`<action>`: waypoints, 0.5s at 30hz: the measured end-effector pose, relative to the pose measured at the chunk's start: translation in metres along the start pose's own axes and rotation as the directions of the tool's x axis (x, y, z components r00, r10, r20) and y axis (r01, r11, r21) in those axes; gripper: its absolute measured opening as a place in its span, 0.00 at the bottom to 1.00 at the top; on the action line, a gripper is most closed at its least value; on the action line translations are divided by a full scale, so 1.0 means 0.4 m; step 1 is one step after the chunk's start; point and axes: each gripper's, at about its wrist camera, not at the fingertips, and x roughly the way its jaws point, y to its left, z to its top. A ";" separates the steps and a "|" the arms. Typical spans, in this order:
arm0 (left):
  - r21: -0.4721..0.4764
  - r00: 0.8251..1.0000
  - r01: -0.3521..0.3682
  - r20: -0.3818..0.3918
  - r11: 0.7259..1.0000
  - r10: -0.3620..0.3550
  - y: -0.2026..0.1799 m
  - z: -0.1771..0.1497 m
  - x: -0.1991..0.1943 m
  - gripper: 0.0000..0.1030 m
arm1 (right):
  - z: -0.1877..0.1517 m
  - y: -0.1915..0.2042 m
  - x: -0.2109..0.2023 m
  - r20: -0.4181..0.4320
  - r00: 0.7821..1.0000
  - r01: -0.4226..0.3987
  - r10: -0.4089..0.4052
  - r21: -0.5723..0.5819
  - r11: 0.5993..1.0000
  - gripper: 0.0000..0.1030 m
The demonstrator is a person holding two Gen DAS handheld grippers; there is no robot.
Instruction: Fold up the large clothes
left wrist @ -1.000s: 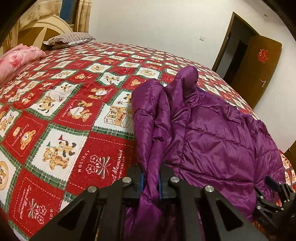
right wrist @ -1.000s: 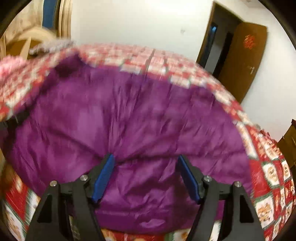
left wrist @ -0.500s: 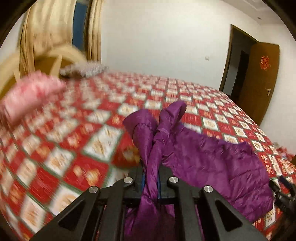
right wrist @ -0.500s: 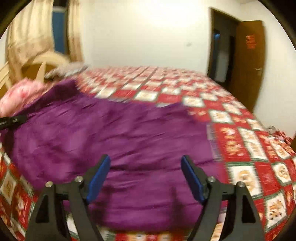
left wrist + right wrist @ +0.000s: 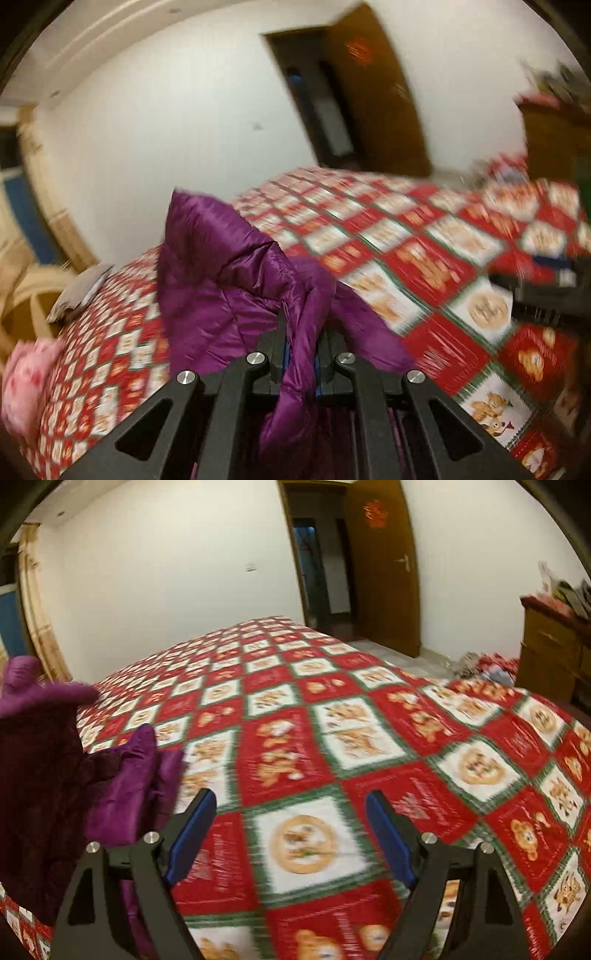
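Pinching purple jacket [image 5: 236, 280], left claw [image 5: 301, 363]; right claw [image 5: 291, 834] just spreading, empty, above seemingly bare bedspread [image 5: 369, 738].

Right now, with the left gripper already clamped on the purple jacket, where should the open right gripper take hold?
Probably the loose purple fold of the purple jacket hanging nearest the right gripper, approached from its right side. The left gripper pinches a bunched edge, so the rest droops.

Home bedroom: quilted bed [image 5: 332, 709], door [image 5: 384, 565]
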 end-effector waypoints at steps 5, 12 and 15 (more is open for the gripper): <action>0.137 0.997 0.069 -0.052 0.988 -0.062 -0.133 -0.081 0.052 0.09 | 0.001 -0.056 0.013 -0.019 1.000 0.007 -0.007 0.016 1.000 0.83; 0.182 0.998 0.058 -0.031 0.982 -0.054 -0.144 -0.058 -0.044 0.23 | 0.039 -0.025 0.031 -0.013 1.000 -0.013 0.012 -0.022 1.000 0.83; 0.168 0.997 0.047 0.047 0.985 -0.056 -0.116 -0.033 -0.133 0.69 | 0.083 0.014 0.008 0.016 1.000 -0.009 0.010 -0.066 0.998 0.83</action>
